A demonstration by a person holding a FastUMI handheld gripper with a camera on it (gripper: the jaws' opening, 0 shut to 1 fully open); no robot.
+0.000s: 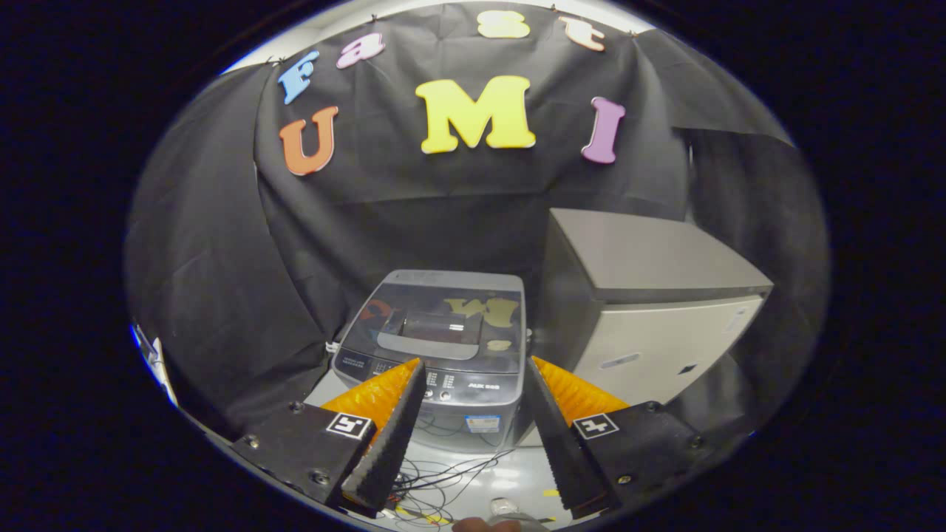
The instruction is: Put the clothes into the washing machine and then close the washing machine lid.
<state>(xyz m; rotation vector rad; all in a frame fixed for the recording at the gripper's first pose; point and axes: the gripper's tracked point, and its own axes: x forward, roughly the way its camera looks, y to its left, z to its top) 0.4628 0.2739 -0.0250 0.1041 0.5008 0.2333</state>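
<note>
Black cloth drapes the booth behind a pale floor, where the washing machine (443, 355) stands just beyond the fingertips. It is a boxy grey top-loader whose glossy dark lid (451, 318) lies shut; its small front printing is too fine to read. Thin black cables (436, 480) tangle below it. Beside it stands a matte grey cabinet (650, 310). The gripper (473, 377), with ribbed black pads and orange backs, is spread wide and holds nothing.
</note>
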